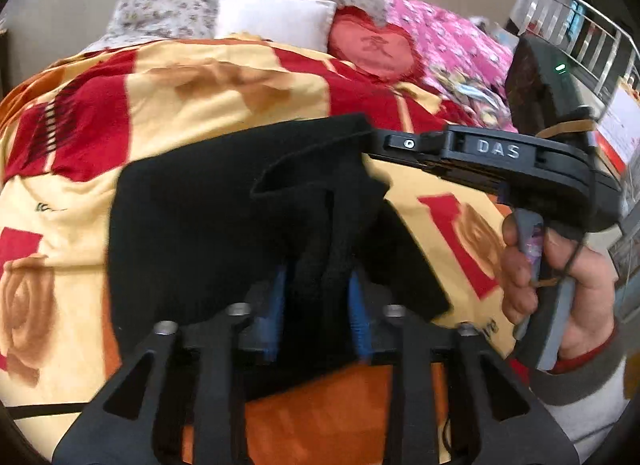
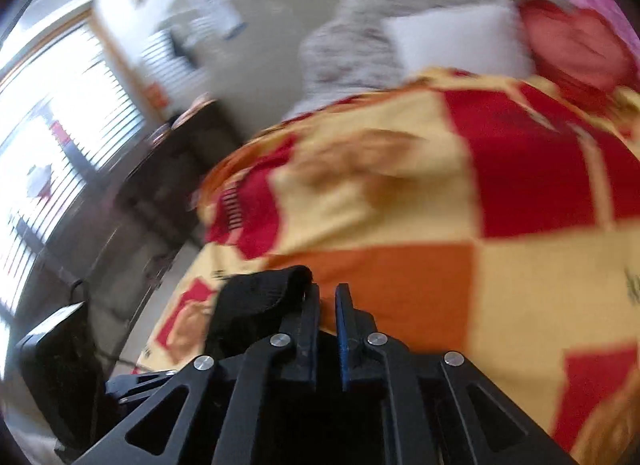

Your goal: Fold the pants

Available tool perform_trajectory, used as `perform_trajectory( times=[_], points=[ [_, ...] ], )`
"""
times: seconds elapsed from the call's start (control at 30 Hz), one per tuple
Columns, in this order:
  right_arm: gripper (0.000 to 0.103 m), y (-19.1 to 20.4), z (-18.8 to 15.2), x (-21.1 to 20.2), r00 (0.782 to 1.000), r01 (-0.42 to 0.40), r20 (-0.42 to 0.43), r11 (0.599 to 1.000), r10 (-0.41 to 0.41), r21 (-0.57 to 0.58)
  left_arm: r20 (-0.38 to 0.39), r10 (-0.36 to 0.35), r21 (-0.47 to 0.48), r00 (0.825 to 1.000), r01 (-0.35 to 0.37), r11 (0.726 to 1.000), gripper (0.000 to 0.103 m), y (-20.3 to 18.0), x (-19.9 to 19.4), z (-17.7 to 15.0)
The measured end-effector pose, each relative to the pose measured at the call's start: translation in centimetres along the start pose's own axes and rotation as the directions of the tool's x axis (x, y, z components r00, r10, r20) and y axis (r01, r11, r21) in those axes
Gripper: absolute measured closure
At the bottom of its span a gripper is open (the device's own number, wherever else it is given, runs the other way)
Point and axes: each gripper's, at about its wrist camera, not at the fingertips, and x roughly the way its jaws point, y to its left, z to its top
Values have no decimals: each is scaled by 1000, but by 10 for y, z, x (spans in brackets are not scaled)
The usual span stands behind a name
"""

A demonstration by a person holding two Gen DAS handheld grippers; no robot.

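The black pants (image 1: 192,225) hang bunched over a bed with a red, yellow and orange cover (image 1: 200,105). My left gripper (image 1: 318,281) is shut on a thick fold of them, the cloth filling the gap between its blue pads (image 1: 280,297). My right gripper (image 1: 374,143) comes in from the right, held by a hand (image 1: 560,265), and its tip is shut on the pants' upper edge. In the blurred right wrist view, the right gripper (image 2: 327,293) has its jaws nearly together. A wad of the pants (image 2: 256,301) bulges beside its left finger.
At the head of the bed lie a white pillow (image 1: 276,19), a red heart cushion (image 1: 372,49) and a pink quilt (image 1: 448,41). A metal railing (image 1: 580,25) stands at the far right. A dark cabinet (image 2: 172,169) and a bright window (image 2: 52,137) stand left of the bed.
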Motion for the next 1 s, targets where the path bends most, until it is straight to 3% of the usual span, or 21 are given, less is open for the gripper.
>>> perform_trajectory(
  times=[0.03, 0.07, 0.1, 0.13, 0.23, 0.43, 0.53, 0.7, 0.73, 0.77, 0.8, 0.87, 1.0],
  points=[
    [87, -10, -5, -7, 1000, 0, 12, 999, -1, 39, -29, -59, 0, 998, 59, 998, 55, -6, -2, -3],
    [73, -19, -10, -13, 1000, -11, 25, 997, 9, 78, -57, -118, -4, 991, 118, 993, 51, -10, -6, -4],
    [60, -28, -16, -21, 999, -31, 38, 992, 27, 119, -70, -142, 4, 987, 143, 990, 51, -12, -10, -5],
    [58, -34, -20, -24, 998, -47, 45, 987, 40, 152, -80, -144, 29, 986, 147, 989, 51, -16, -16, -8],
    [58, -31, -28, -32, 998, -59, 40, 983, 53, 172, -74, -88, 91, 993, 95, 991, 51, -15, -41, -16],
    [52, -5, -42, -32, 994, -105, 12, 986, 105, 129, -19, 71, 65, 997, -70, 995, 49, 28, -78, -25],
    [42, 1, -48, -15, 989, -142, -26, 979, 147, 149, -25, 142, 30, 990, -141, 990, 48, 52, -69, -26],
    [40, -2, -51, 26, 989, -92, -102, 980, 111, 179, -88, 145, -31, 986, -148, 989, 48, 74, -35, -34],
    [41, 0, -52, 28, 991, -86, -85, 982, 101, 166, -101, 144, -42, 984, -149, 988, 48, 76, -29, -37],
    [51, 5, -53, 29, 994, -73, -66, 988, 83, 137, -103, 141, -50, 985, -147, 988, 48, 77, -26, -37],
    [70, 8, -52, 31, 995, -73, -60, 990, 81, 124, -103, 137, -58, 985, -143, 988, 48, 77, -24, -37],
    [92, 9, -54, 30, 989, -139, -31, 979, 145, 148, -100, 133, -72, 986, -140, 987, 48, 78, -26, -35],
    [93, 26, -54, 11, 987, -162, 1, 984, 162, 72, -63, 141, -69, 988, -145, 987, 48, 72, -41, -26]
  ],
)
